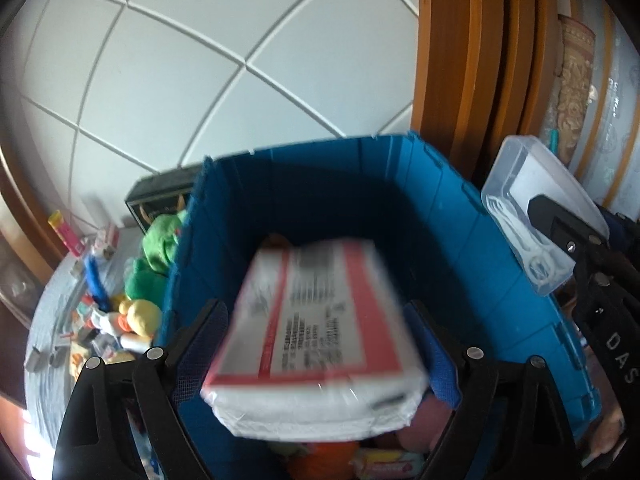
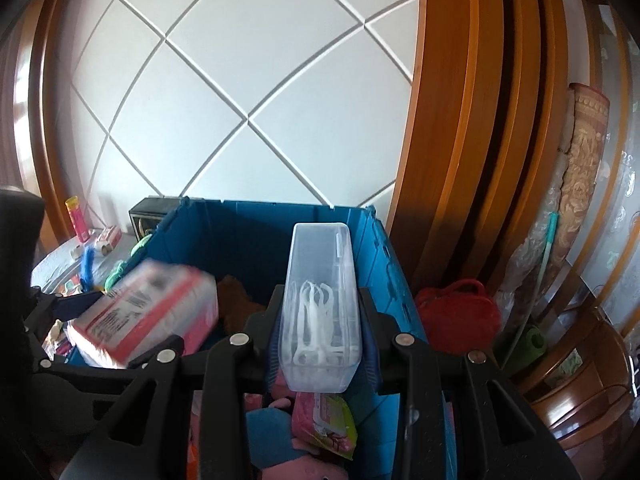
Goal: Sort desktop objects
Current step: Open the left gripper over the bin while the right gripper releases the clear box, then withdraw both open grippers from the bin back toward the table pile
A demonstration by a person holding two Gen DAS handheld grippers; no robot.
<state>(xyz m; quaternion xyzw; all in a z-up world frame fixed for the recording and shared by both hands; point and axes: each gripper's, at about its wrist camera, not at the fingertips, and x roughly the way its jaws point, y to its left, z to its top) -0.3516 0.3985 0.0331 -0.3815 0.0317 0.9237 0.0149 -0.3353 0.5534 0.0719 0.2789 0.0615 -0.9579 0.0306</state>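
Red-bordered and wrapped in white plastic, the tissue pack [image 1: 316, 336] sits clamped between my left gripper [image 1: 320, 344] fingers, held over the open blue crate [image 1: 472, 240]. My right gripper [image 2: 318, 320] is closed on the clear plastic box [image 2: 320, 304] of white floss picks, also above the crate. Inside the crate I see soft toys, a brown one [image 2: 236, 304] and a pink snack packet [image 2: 324, 420]. Left of the crate, green and yellow plush toys [image 1: 148, 280] and small clutter lie on the table [image 1: 48, 360]. A red bag [image 2: 460, 316] sits right of the crate.
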